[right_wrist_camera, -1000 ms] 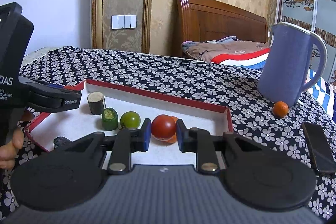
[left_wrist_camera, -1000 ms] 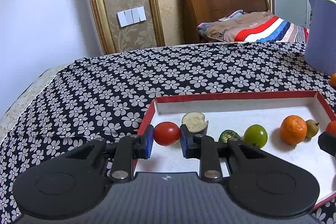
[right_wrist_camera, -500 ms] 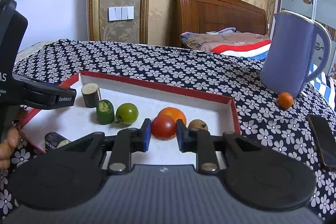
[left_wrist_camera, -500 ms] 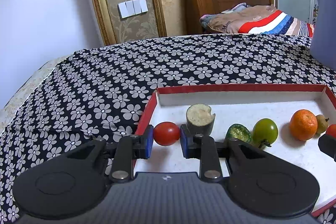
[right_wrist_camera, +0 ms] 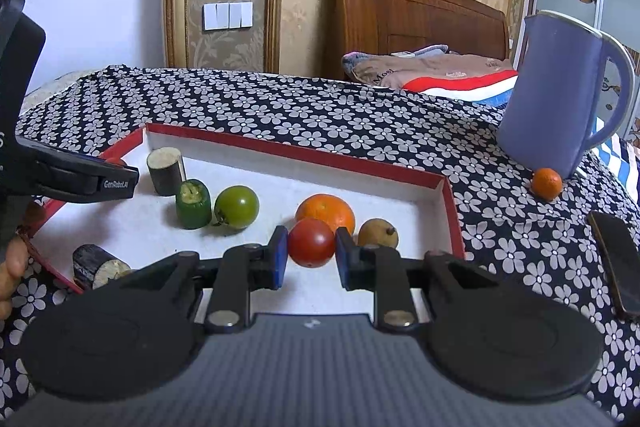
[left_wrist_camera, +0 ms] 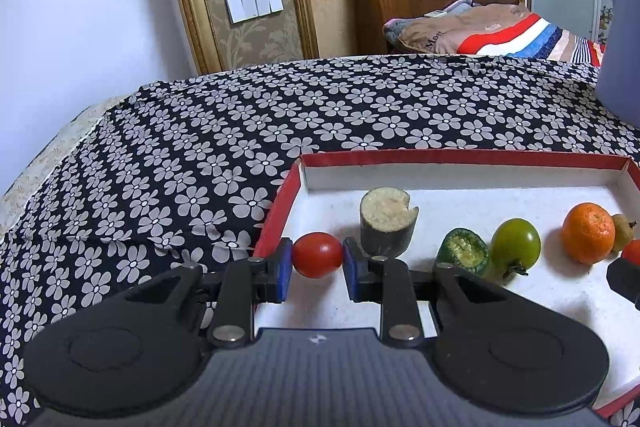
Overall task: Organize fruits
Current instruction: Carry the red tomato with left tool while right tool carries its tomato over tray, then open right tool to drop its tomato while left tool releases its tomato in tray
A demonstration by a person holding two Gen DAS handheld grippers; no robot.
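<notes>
In the left wrist view, a smooth red tomato [left_wrist_camera: 318, 255] is clamped between the blue pads of the left gripper [left_wrist_camera: 317, 269] at the near left corner of a red-rimmed tray [left_wrist_camera: 460, 159] with a grainy white floor, a dark cut stalk piece [left_wrist_camera: 387, 227], a sliced green vegetable [left_wrist_camera: 464, 255], a glossy green tomato [left_wrist_camera: 516, 243] and a dimpled orange [left_wrist_camera: 588, 233] lined up alongside. In the right wrist view, a second red tomato [right_wrist_camera: 312, 242] is pinched by the right gripper [right_wrist_camera: 311, 254] just in front of the orange and beside a small brown fruit [right_wrist_camera: 378, 233], while a small orange [right_wrist_camera: 547, 182] lies outside on the flowered cloth [right_wrist_camera: 320, 115] against a lilac jug [right_wrist_camera: 560, 107]. Both tomatoes are judged mid-placement, so the next move calls for setting each gently on the tray floor before the pads are released, round fruit being likely to roll.
</notes>
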